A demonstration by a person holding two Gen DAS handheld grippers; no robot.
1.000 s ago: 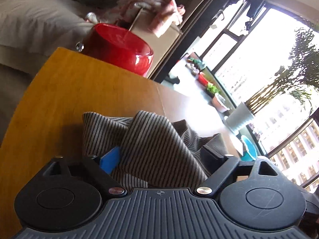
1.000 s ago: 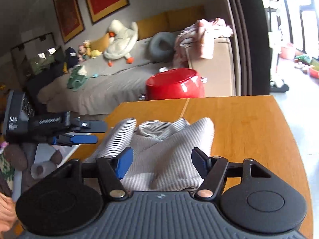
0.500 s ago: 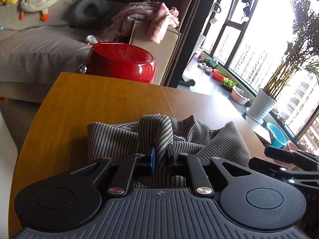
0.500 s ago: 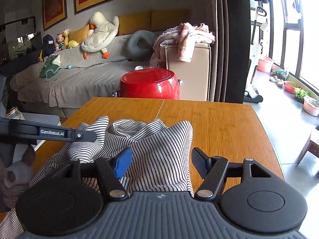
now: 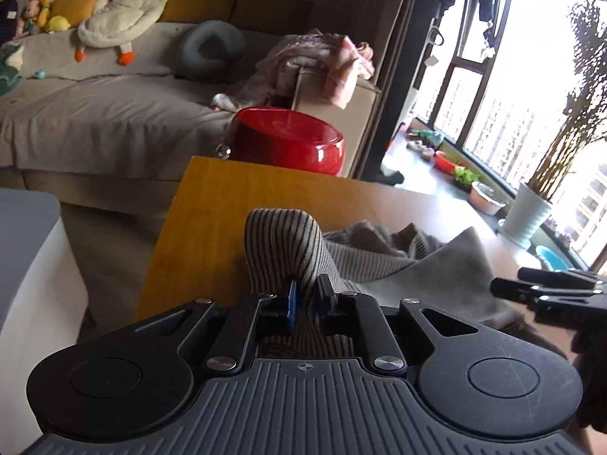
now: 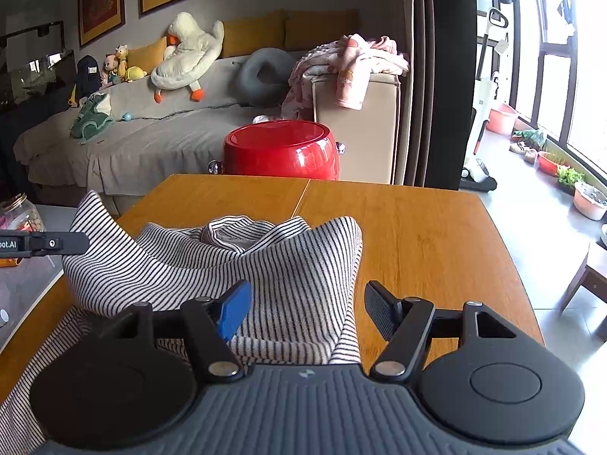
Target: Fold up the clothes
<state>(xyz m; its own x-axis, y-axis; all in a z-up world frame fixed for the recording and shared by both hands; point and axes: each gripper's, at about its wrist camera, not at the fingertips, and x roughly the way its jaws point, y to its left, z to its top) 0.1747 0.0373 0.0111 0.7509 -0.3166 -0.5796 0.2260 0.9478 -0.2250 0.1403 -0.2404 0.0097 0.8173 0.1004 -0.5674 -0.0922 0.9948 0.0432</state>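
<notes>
A black-and-white striped garment lies bunched on the wooden table. My left gripper is shut on a raised fold of the striped garment, lifting it off the table near the left edge. In the right wrist view the left gripper pinches the garment's left corner up. My right gripper stands open just above the garment's near right part, with cloth between and under its fingers. In the left wrist view the right gripper shows at the right edge.
A red round tub stands just beyond the table's far edge. Behind it is a grey sofa with plush toys and a pile of pink clothes. A jar sits on a grey surface to the left. Windows and plant pots line the right.
My left gripper closed on a fold of the garment and has drawn it up and toward the table's left edge. The right gripper stayed open over the cloth.
</notes>
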